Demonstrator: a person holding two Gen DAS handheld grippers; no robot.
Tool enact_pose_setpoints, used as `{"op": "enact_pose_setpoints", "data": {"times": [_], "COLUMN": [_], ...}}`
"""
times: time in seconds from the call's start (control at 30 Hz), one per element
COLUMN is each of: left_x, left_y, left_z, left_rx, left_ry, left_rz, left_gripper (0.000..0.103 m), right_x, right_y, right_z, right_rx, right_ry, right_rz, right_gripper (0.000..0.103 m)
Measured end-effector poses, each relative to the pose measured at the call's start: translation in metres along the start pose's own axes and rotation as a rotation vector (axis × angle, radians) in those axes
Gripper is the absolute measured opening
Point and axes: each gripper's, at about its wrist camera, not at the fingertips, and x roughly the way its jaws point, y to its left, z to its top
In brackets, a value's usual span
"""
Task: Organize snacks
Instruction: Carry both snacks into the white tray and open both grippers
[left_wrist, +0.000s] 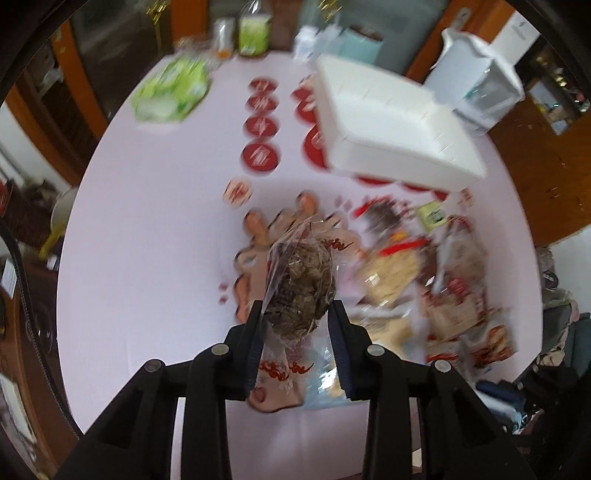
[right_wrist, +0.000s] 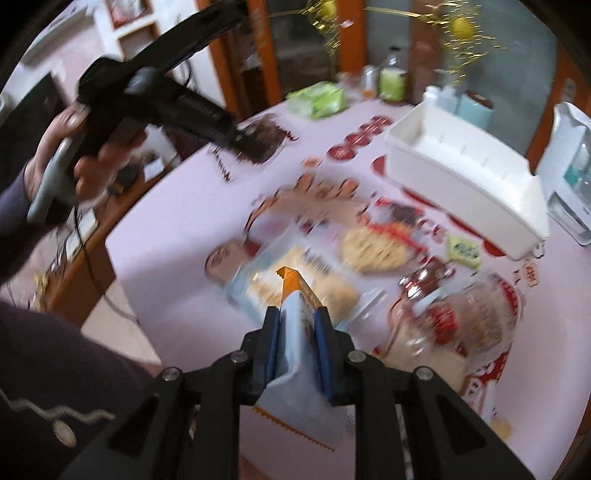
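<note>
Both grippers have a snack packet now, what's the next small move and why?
Probably carry both toward the white organizer box. The left gripper grips a clear packet of dark dried snack, the right gripper a light blue packet, both above the pile, and the box looks empty.

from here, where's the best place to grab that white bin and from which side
Take the white bin by its near long wall, coming down from above with one finger inside. It sits upright and open-topped with a thin straight rim; snacks crowd its near side, so a sideways approach looks blocked.
</note>
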Motion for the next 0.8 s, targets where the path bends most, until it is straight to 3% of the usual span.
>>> {"op": "enact_pose_setpoints", "data": {"times": [0.17, 0.37, 0.5, 0.7, 0.77, 0.8], "left_x": [-0.023, -0.027, -0.012, 0.042, 0.056, 0.063], "left_y": [-0.027, -0.062, -0.086, -0.111, -0.116, -0.117], "left_z": [0.026, 0.082, 0.131, 0.197, 0.206, 0.210], "left_rx": [0.066, 0.115, 0.143, 0.143, 0.156, 0.162], "left_ry": [-0.053, -0.099, -0.134, -0.128, -0.129, -0.125], "left_rz": [-0.038, -0.046, -0.024, 0.037, 0.054, 0.063], "left_gripper": [0.032, 0.032, 0.032, 0.033, 0.047, 0.072], "right_x": [-0.015, -0.029, -0.020, 0.024, 0.041, 0.047], "right_y": [-0.026, -0.076, -0.140, -0.231, -0.249, -0.255], "right_z": [0.032, 0.096, 0.149, 0.191, 0.193, 0.194], "right_rx": [0.065, 0.125, 0.255, 0.468, 0.502, 0.518], "right_ry": [-0.070, -0.177, -0.227, -0.184, -0.164, -0.153], "right_rz": [-0.041, -0.181, -0.256, -0.304, -0.317, -0.322], "right_gripper": [0.019, 0.019, 0.019, 0.021, 0.029, 0.032]}}
